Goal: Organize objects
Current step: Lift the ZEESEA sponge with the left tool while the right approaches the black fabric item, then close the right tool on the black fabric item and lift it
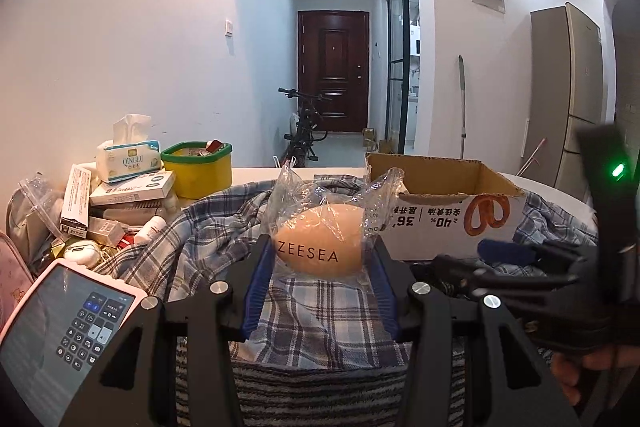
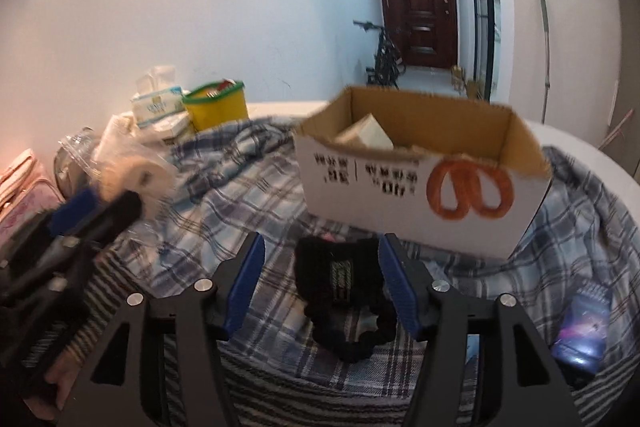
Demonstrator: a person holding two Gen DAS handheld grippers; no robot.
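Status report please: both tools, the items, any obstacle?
Left tool shut on bagged sponge. Right tool open around black cloth item. Cardboard box just ahead.

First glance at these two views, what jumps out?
The left hand-held gripper is shut on a bagged peach ZEESEA sponge, dead centre in the left view. Behind it to the right, an open cardboard box sits on a plaid cloth. A black fabric item lies between the right hand-held gripper's open jaws.
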